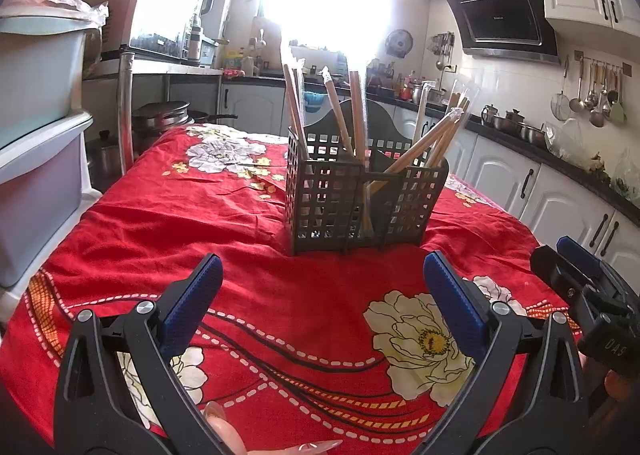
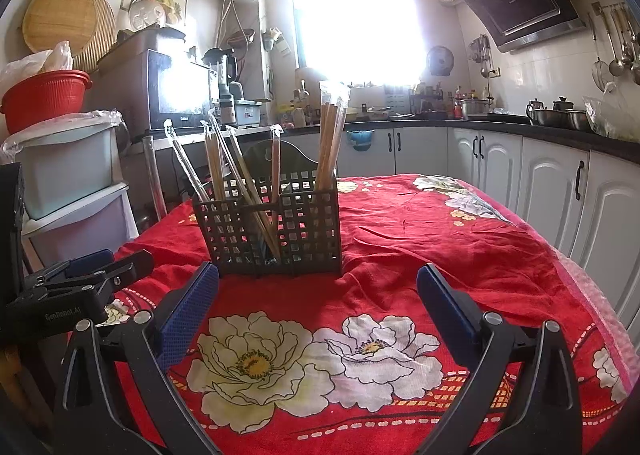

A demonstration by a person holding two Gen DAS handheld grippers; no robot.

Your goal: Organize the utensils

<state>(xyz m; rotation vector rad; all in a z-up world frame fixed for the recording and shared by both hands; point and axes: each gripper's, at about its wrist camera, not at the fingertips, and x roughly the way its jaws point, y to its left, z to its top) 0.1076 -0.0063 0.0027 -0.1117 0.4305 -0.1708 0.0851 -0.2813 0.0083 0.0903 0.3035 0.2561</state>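
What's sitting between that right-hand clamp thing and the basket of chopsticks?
Nothing but bare red tablecloth. In the right wrist view, the open right gripper faces the basket across flowered cloth.

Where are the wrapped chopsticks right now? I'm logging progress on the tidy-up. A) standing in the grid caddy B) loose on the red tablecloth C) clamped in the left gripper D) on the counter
A: the wrapped chopsticks stand in the dark grid caddy on the red floral tablecloth; the left gripper and right gripper are open and empty.
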